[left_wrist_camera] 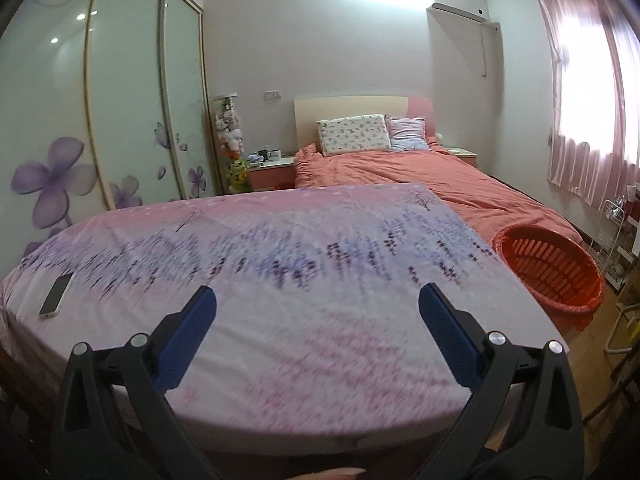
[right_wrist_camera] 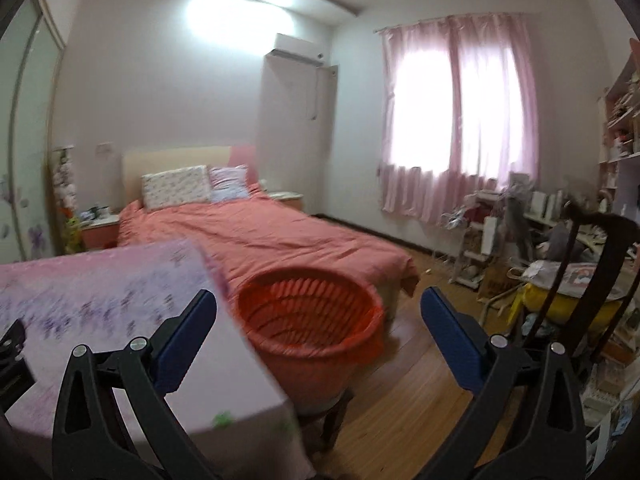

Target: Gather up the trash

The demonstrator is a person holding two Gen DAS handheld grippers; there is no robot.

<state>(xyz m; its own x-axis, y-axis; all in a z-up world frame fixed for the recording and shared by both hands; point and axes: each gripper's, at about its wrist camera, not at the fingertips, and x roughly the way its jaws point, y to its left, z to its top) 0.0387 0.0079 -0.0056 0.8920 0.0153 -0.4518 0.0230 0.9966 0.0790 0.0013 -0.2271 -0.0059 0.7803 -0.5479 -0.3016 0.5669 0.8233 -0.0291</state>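
Basket: red slatted basket [right_wrist_camera: 310, 312], the only bin-like thing in sight, sits lower centre of the right wrist view beside the table corner; in the left wrist view it lies at the right edge [left_wrist_camera: 554, 268]. Its inside shows only bare slats.
Trash: no loose item can be told apart on the table in either view.
Left gripper: left gripper [left_wrist_camera: 318, 312] spread wide, blue pads [left_wrist_camera: 192, 336] well apart, nothing between them, over the near part of the table.
Right gripper: right gripper [right_wrist_camera: 319, 312] likewise spread wide and holding nothing, with the basket showing between its fingers.
Table: table with a pink and lilac flowered cloth [left_wrist_camera: 280, 248] fills the middle of the left wrist view; only its right corner [right_wrist_camera: 100, 292] shows in the right wrist view.
Left view only: a phone [left_wrist_camera: 57, 294] lying flat on the cloth at the left edge; a wardrobe [left_wrist_camera: 120, 100] with purple flowers, upper left; a nightstand [left_wrist_camera: 272, 170] with cups.
Right view only: a wooden floor [right_wrist_camera: 400, 392], a dark chair back [right_wrist_camera: 600, 264] at the right, cluttered shelves [right_wrist_camera: 620, 120] and a heaped desk [right_wrist_camera: 540, 232].
Both views: a bed with a salmon cover [right_wrist_camera: 260, 236] and pillows, and pink curtains [right_wrist_camera: 456, 120] over the window.
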